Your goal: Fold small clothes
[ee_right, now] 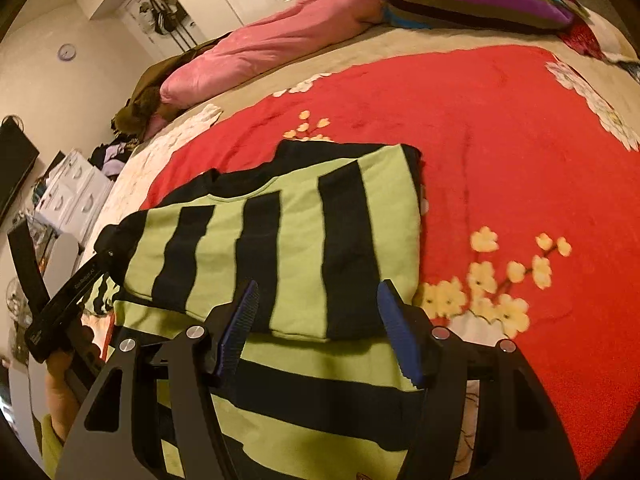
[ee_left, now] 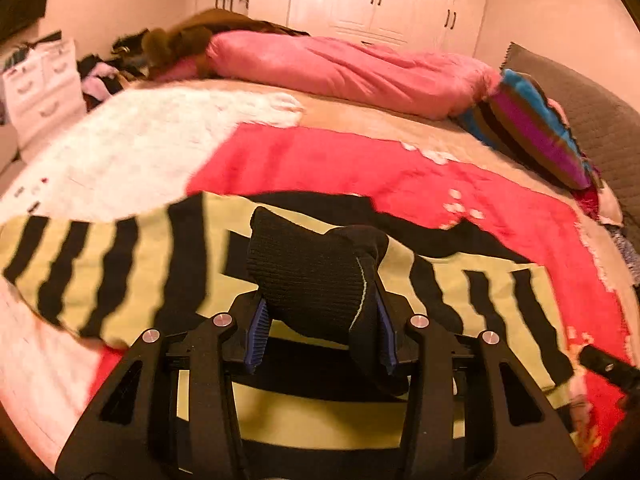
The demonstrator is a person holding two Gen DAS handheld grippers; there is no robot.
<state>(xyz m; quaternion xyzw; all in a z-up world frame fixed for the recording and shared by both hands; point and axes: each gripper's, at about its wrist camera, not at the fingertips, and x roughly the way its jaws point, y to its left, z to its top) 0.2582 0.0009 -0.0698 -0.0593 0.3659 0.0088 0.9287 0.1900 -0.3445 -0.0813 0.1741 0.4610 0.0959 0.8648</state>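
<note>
Between the left gripper's (ee_left: 320, 330) blue pads, a black ribbed cuff (ee_left: 312, 272) is pinched, raised above the striped sweater (ee_right: 280, 240) spread on the red blanket (ee_right: 500, 140). Right gripper (ee_right: 316, 328) hovers open over the sweater's folded sleeve.

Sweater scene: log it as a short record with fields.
surface: red blanket on a bed
garment: green and black striped sweater, partly folded
left gripper: shut on the sweater's black cuff, lifted
right gripper: open over the folded part, pads not pressing
background: pink duvet, striped pillow
</note>
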